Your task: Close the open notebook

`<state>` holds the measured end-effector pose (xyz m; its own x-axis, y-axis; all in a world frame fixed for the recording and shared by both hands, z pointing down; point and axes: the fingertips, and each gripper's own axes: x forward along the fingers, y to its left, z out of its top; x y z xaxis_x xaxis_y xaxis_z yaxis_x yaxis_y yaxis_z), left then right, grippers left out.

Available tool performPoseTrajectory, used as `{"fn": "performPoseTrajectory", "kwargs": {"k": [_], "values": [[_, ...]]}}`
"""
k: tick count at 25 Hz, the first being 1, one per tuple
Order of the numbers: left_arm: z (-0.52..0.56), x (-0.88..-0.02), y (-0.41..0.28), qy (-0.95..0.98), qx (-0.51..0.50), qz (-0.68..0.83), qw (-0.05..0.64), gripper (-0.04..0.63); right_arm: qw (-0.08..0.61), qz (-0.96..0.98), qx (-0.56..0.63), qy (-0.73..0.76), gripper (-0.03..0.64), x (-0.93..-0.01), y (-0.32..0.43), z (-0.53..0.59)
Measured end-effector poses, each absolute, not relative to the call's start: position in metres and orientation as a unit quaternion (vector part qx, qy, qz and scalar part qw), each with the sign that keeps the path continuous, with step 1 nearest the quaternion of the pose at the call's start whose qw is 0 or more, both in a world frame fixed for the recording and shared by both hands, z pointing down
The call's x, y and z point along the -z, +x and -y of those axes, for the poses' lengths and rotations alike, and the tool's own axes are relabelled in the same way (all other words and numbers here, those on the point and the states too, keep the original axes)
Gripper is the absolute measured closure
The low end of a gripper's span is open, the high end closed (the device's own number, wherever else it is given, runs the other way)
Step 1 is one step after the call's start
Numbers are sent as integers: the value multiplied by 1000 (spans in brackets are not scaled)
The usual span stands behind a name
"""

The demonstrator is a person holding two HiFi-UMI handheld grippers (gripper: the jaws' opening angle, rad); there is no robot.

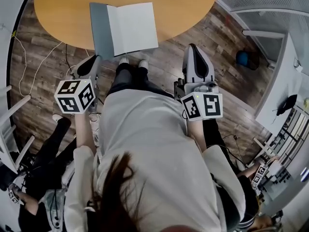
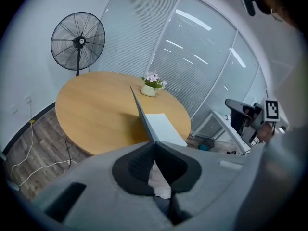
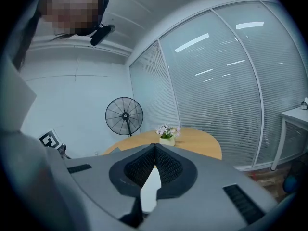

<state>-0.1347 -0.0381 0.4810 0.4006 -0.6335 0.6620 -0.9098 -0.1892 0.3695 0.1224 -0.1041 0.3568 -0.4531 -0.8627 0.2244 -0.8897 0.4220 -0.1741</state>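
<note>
Plainly, open notebook [image 1: 124, 29] on round table [image 1: 63, 11], white page [image 1: 137, 27] blank

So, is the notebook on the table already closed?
No, the notebook lies open on the table, with a white page facing up.

Matt paper notebook [image 1: 126, 29] on smooth wood table [image 1: 63, 11] (plank floor [image 1: 231, 66]).

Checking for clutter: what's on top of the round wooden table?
An open grey-covered notebook with white pages and a small white pot of flowers. Anything beneath the notebook is hidden.
</note>
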Motion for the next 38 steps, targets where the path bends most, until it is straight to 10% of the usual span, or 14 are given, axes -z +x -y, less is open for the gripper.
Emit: {"fn": "performPoseTrajectory", "kwargs": {"k": [38], "values": [[70,-461,-26,809,-208,450,315,572,38,826,-136,545,614,-354,187,105]]}}
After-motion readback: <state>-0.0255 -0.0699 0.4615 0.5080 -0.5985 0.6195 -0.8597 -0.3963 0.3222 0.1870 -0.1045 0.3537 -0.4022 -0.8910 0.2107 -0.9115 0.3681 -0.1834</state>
